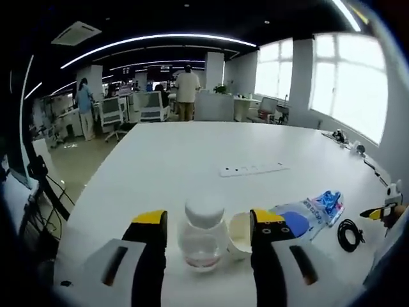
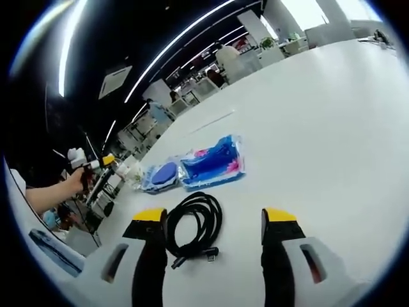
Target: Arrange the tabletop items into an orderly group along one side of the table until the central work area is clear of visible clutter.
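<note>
We have the left gripper (image 1: 209,233) open, fingers either side of the clear jar (image 1: 203,238), not yet clamped. Right gripper (image 2: 214,227) open around the black cable (image 2: 195,227), which lies just beside the blue packet (image 2: 211,163) on the bench (image 2: 319,115). Next, we judge: close on each, carry both to one side.

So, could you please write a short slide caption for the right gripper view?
Open right gripper poised around a coiled black cable on the white table, blue plastic packets beyond.
</note>
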`<state>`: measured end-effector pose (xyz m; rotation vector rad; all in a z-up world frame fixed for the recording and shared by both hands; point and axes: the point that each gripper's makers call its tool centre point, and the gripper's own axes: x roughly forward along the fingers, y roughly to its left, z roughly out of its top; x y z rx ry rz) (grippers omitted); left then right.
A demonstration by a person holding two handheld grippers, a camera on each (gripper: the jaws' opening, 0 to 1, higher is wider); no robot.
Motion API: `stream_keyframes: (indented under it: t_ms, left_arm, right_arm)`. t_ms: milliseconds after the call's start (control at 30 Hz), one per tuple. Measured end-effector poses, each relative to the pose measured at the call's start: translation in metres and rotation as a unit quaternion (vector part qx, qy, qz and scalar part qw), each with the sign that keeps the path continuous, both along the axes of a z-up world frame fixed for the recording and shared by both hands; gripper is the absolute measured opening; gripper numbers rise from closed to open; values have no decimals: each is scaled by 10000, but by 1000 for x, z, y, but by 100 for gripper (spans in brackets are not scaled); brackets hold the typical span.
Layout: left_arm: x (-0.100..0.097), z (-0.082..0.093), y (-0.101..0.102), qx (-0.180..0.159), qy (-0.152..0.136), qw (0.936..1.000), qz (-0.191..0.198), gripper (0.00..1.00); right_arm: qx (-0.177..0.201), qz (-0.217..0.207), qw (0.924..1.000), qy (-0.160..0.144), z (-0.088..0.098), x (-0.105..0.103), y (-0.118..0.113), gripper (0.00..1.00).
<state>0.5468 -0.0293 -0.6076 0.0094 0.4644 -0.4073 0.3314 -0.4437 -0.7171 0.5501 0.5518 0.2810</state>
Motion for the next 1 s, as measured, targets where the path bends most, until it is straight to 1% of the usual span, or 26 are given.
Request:
stream_keyframes:
  t_ms: [67, 233, 400, 500, 567, 600, 667, 767, 800, 967, 1000]
  left_arm:
    - [-5, 0, 0, -57, -22, 10000, 3, 63]
    - [-28, -8, 0, -185, 22, 9998, -105, 67]
    - [-62, -27, 7, -121, 191, 9996, -169, 80]
    - [-76, -33, 12, -134, 224, 9995, -170, 89]
    - [-89, -39, 14, -200, 343, 9991, -171, 93]
    - [-97, -44, 16, -195, 443, 9987, -183, 95]
    - [-107, -48, 17, -177, 532, 9982, -207, 100]
    - [-129, -59, 15, -167, 750, 9965, -325, 100]
    - [-135, -61, 14, -122, 776, 9963, -353, 100]
    - [-169, -77, 12, 347, 959, 9922, -714, 100]
    - [-174, -79, 10, 361, 983, 9915, -770, 100]
  right_arm:
    - [-96, 68, 9999, -37, 2, -5, 3, 60]
    - [-293, 260, 9992, -71, 4, -21, 17, 65]
    - [-557, 490, 9972, -71, 3, -38, 32, 69]
    - [-684, 610, 9958, -43, 2, -46, 38, 73]
    - [-803, 704, 9943, -42, 1, -52, 42, 76]
    - [-849, 755, 9935, -39, 1, -56, 44, 77]
    - [-875, 890, 9922, -10, 1, -61, 50, 80]
    - [-864, 1058, 9906, 104, 0, -66, 57, 82]
    - [-863, 1094, 9901, 140, -1, -67, 59, 83]
    - [-776, 1260, 9886, 264, -1, -66, 67, 85]
    - [-775, 1267, 9885, 268, -1, -66, 67, 86]
